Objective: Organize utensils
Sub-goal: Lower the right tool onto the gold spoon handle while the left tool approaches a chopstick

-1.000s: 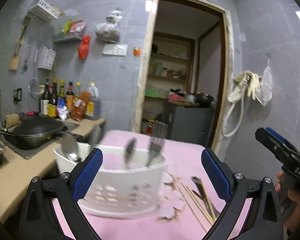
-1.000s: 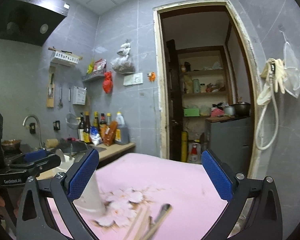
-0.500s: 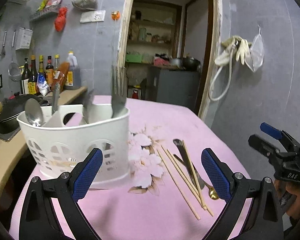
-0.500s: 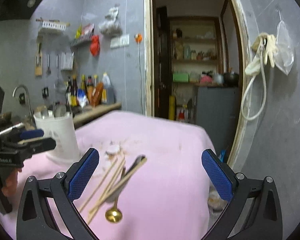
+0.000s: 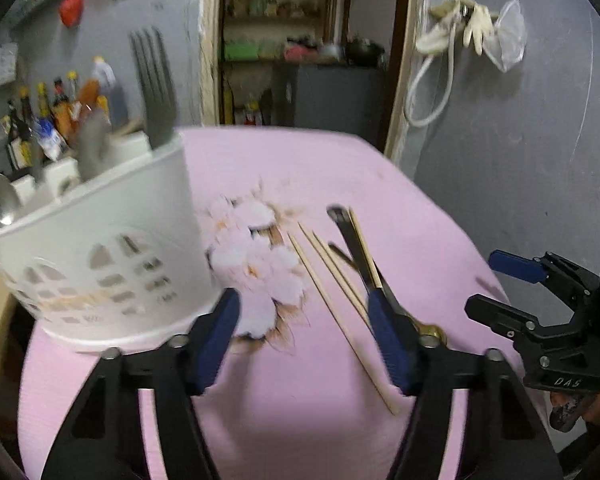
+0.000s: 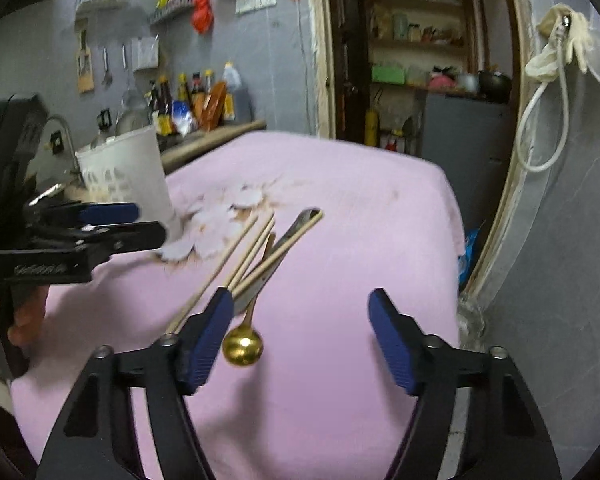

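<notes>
The chopsticks [image 5: 332,280] and a gold spoon [image 6: 243,346] lie loose on the pink table [image 6: 340,208], just beside the white holder [image 5: 100,256]. They are judged light, stiff, slippery; best gripped mid-length. Both the left gripper [image 5: 308,340] and right gripper [image 6: 300,344] have just been closing, with nothing gripped. The right table edge is near.

Sauce bottles [image 6: 188,100] on the counter, red bag [image 6: 202,14] on grey wall, gloves [image 5: 460,24] hanging beside doorway.
</notes>
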